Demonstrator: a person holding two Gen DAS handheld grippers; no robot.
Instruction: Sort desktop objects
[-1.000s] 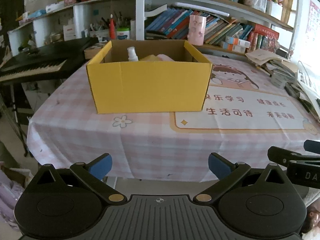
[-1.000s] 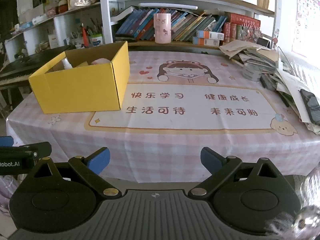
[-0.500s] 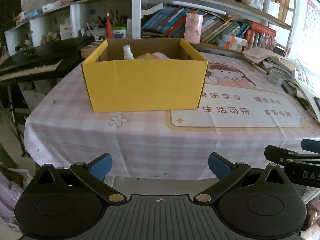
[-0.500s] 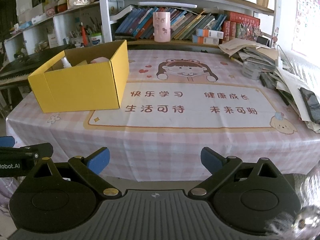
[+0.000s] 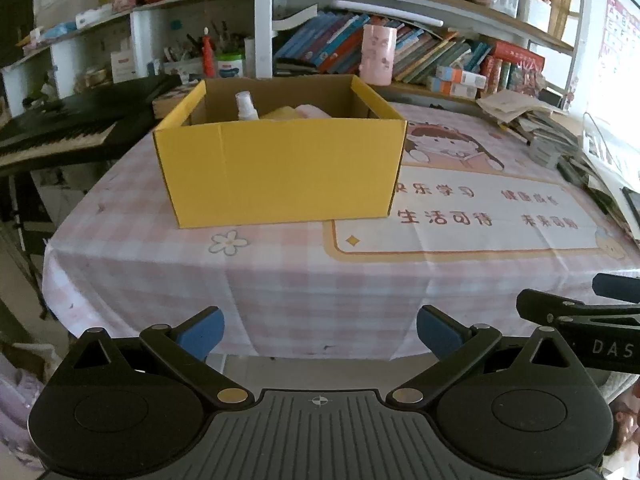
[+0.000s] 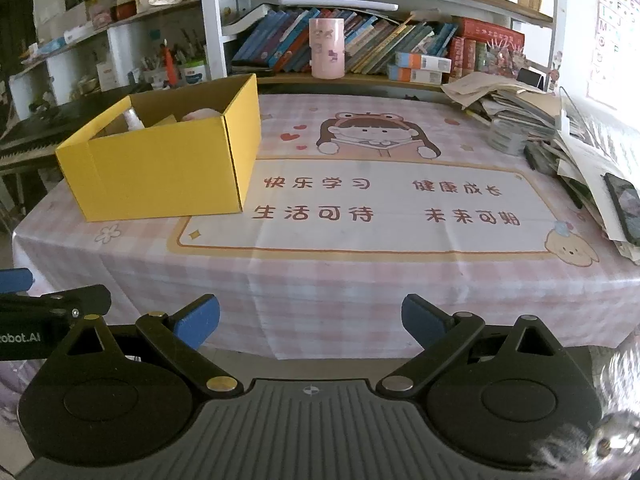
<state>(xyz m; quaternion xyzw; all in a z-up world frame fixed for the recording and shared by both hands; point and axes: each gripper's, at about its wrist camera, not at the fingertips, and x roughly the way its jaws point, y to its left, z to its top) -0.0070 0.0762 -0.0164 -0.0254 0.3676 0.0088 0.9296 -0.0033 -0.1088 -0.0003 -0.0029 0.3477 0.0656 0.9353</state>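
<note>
A yellow cardboard box (image 5: 280, 172) (image 6: 160, 172) stands on the left half of the table. Inside it I see a small white spray bottle (image 5: 245, 106) (image 6: 132, 118), something yellow and something pink. My left gripper (image 5: 320, 330) is open and empty, held off the table's near edge in front of the box. Beside it, my right gripper (image 6: 310, 320) is open with nothing between its fingers, also in front of the table's near edge. Each gripper shows at the edge of the other's view.
A pink checked tablecloth (image 6: 360, 288) with a printed cartoon panel covers the table. Stacked papers, books and a phone (image 6: 622, 206) crowd the right end. A pink cup (image 6: 327, 48) and bookshelves stand behind. A black keyboard piano (image 5: 60, 136) sits left of the table.
Both grippers have drawn back from the table, more in the left view; the box looks smaller and farther. Both stay open and empty.
</note>
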